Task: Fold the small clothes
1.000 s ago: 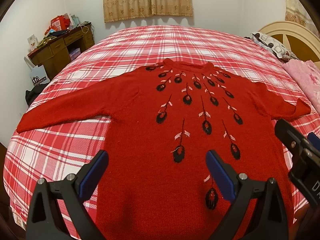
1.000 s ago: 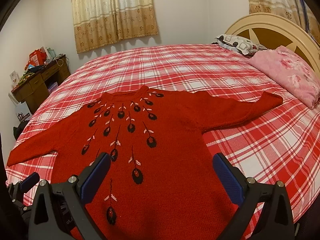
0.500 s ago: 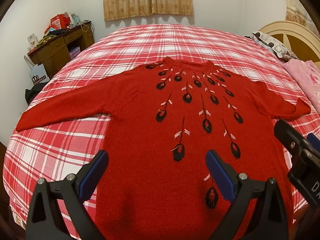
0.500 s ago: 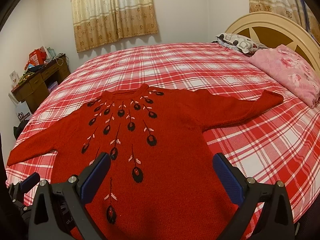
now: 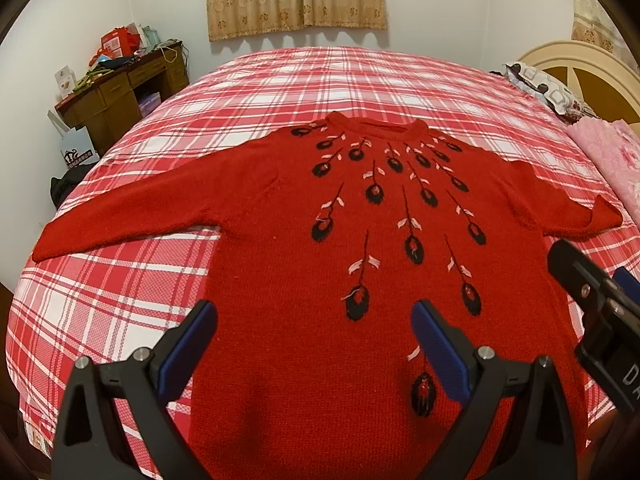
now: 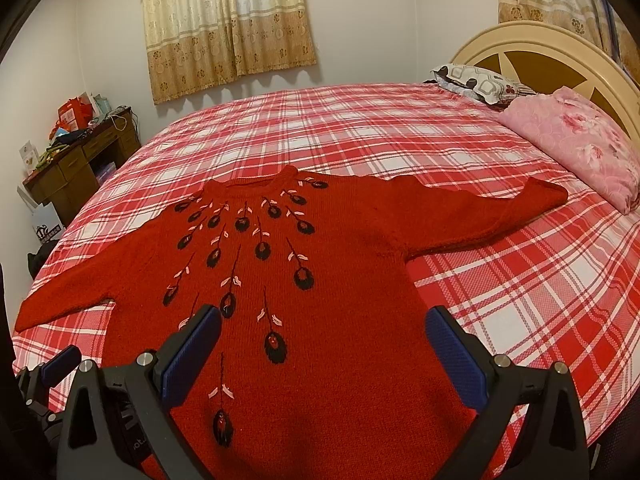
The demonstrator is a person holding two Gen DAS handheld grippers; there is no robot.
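While the red sweater (image 5: 360, 280) lies flat on the bed (image 5: 120, 300), neckline at twelve o'clock, no fold is made; my left hand-held gripper (image 5: 314, 344) and right hand-held gripper (image 6: 322, 348) hover spread, empty.

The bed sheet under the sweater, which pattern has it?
Red and white plaid bed sheet, clearest in the right wrist view.

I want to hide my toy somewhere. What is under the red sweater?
The red sweater lies flat on the checked bedspread, which shows all around it. Whatever else is beneath it is covered by the knit, though no bump shows. Both tongs hang open above the hem.
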